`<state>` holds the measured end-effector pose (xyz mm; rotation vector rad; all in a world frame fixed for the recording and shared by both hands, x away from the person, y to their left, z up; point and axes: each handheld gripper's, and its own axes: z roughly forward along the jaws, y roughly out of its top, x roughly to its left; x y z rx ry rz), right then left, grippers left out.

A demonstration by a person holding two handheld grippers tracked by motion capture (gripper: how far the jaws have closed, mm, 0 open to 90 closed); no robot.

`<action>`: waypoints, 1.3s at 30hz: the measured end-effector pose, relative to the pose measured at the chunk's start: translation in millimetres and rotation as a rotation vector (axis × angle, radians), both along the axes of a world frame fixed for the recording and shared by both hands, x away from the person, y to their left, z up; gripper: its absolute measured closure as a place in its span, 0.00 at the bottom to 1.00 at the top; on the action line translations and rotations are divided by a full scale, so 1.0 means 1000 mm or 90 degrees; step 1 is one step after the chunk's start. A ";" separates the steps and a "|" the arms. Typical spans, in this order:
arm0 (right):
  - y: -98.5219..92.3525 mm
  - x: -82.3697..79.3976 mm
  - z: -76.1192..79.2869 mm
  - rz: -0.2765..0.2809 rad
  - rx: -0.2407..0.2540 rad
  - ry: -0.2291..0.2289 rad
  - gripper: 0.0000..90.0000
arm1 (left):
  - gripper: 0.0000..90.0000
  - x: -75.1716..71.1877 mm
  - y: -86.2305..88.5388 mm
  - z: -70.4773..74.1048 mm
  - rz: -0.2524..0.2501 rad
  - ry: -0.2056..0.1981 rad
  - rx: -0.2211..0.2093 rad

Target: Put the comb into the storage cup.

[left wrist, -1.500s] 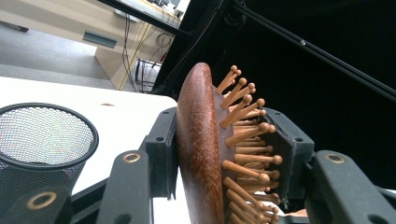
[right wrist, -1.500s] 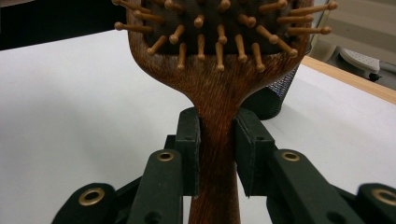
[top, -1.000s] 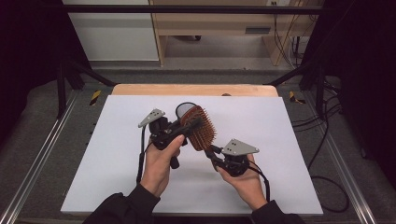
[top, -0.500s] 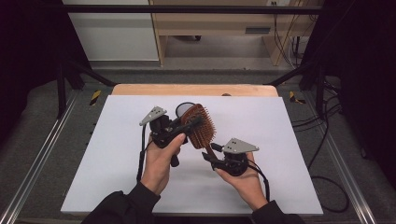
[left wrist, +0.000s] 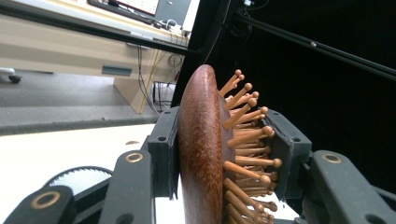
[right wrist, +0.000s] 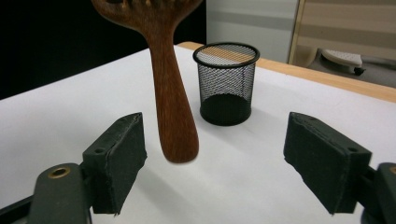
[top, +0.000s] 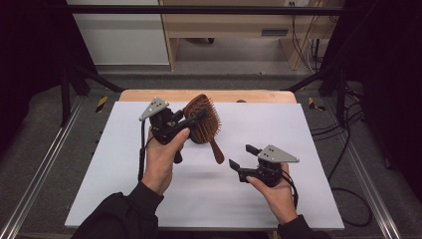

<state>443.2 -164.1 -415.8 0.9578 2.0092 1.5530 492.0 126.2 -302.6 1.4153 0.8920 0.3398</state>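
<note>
A wooden paddle hairbrush [top: 206,127] is held above the white table, handle [top: 217,154] hanging down. My left gripper [top: 199,118] is shut on the brush head. In the left gripper view the jaws press the wooden back [left wrist: 201,154] on one side and the bristle pins [left wrist: 247,163] on the other. My right gripper [top: 241,156] is lower and to the right of the handle, and its jaws have just been opening. In the right gripper view, the right gripper [right wrist: 224,158] holds nothing, and the handle [right wrist: 173,107] hangs just beyond its left pad, untouched.
A black mesh cup [right wrist: 226,84] stands upright on the white sheet [top: 149,199] behind the brush, also seen low in the left gripper view as the cup [left wrist: 79,177]. The wooden table edge [top: 149,94] runs along the far side. Metal rails [top: 40,169] flank the table.
The right gripper's jaws have opened off the brush handle and it has drawn back to the right. The left hand has lifted the brush higher.
</note>
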 end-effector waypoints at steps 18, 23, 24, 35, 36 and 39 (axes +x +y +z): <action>-0.063 -0.013 -0.002 -0.059 0.014 -0.028 0.18 | 0.58 0.024 0.008 0.048 0.035 -0.052 0.030; -0.072 -0.013 -0.005 -0.079 -0.009 -0.037 0.11 | 0.58 0.038 0.008 0.060 0.045 -0.070 0.051; -0.074 -0.015 -0.006 -0.084 -0.011 -0.039 0.10 | 0.58 0.041 0.008 0.061 0.045 -0.073 0.057; -0.091 -0.023 -0.016 -0.106 -0.010 -0.033 0.05 | 0.58 0.068 0.004 0.067 0.062 -0.089 0.098; -0.093 -0.024 -0.016 -0.108 -0.008 -0.038 0.05 | 0.58 0.069 0.004 0.067 0.064 -0.089 0.101; -0.097 -0.027 -0.017 -0.114 -0.003 -0.056 0.05 | 0.58 0.073 0.004 0.067 0.068 -0.088 0.101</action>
